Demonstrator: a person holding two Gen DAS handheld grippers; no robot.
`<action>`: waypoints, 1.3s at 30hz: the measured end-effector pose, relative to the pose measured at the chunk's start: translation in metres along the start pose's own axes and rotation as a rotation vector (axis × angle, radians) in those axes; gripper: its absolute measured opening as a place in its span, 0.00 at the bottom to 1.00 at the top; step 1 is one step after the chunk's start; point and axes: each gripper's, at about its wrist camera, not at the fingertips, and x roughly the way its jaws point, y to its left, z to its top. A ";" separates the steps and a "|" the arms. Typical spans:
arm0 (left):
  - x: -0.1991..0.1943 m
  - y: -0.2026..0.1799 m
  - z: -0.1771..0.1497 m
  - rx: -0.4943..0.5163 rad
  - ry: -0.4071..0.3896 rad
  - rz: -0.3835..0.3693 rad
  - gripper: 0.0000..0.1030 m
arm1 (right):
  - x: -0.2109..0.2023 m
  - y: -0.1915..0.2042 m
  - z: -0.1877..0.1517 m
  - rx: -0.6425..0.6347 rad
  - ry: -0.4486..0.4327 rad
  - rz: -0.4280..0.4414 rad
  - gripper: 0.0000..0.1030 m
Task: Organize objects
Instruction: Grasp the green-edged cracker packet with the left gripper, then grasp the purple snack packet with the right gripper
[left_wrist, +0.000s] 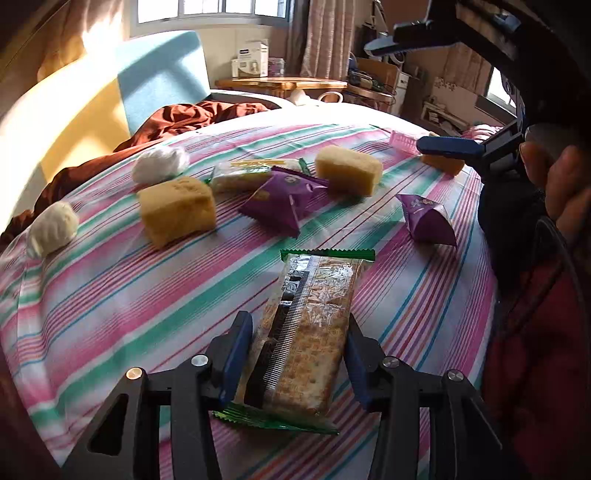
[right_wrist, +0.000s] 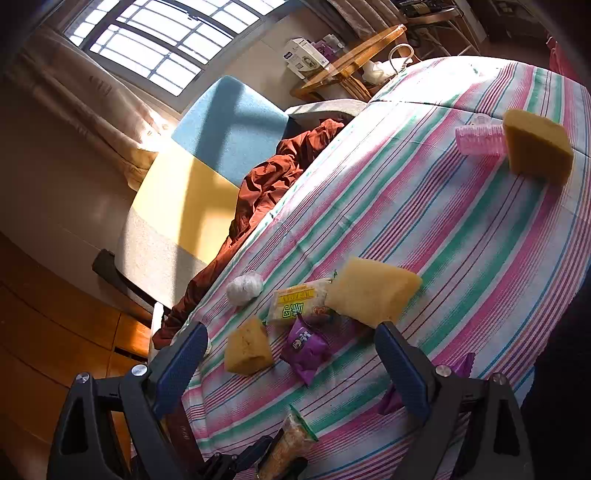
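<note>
My left gripper (left_wrist: 295, 345) is shut on a green-edged cracker pack (left_wrist: 306, 332), pads on both long sides, just above the striped bedsheet (left_wrist: 110, 295). The pack also shows in the right wrist view (right_wrist: 290, 443). Ahead lie two yellow sponges (left_wrist: 177, 210) (left_wrist: 349, 170), two purple snack bags (left_wrist: 280, 201) (left_wrist: 426, 218), a second cracker pack (left_wrist: 251, 171) and two white balls (left_wrist: 160, 164) (left_wrist: 53, 229). My right gripper (right_wrist: 291, 365) is open and empty, held high over the sheet; it also shows at the left wrist view's upper right (left_wrist: 413, 88).
An orange sponge (right_wrist: 537, 147) and a pink plastic piece (right_wrist: 478, 138) lie at the far side of the sheet. A rust-brown blanket (left_wrist: 184, 118) is bunched by the blue and yellow headboard (left_wrist: 159, 77). A wooden side table (left_wrist: 280, 83) with boxes stands behind.
</note>
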 end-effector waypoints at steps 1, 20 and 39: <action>-0.006 0.005 -0.009 -0.041 0.001 0.010 0.49 | 0.000 0.000 0.000 0.000 0.002 -0.004 0.91; -0.009 0.007 -0.020 0.027 0.024 0.041 0.72 | 0.013 0.005 -0.005 -0.038 0.069 -0.099 0.91; -0.016 0.018 -0.034 -0.038 -0.073 0.024 0.62 | 0.077 0.012 -0.027 -0.605 0.708 -0.603 0.85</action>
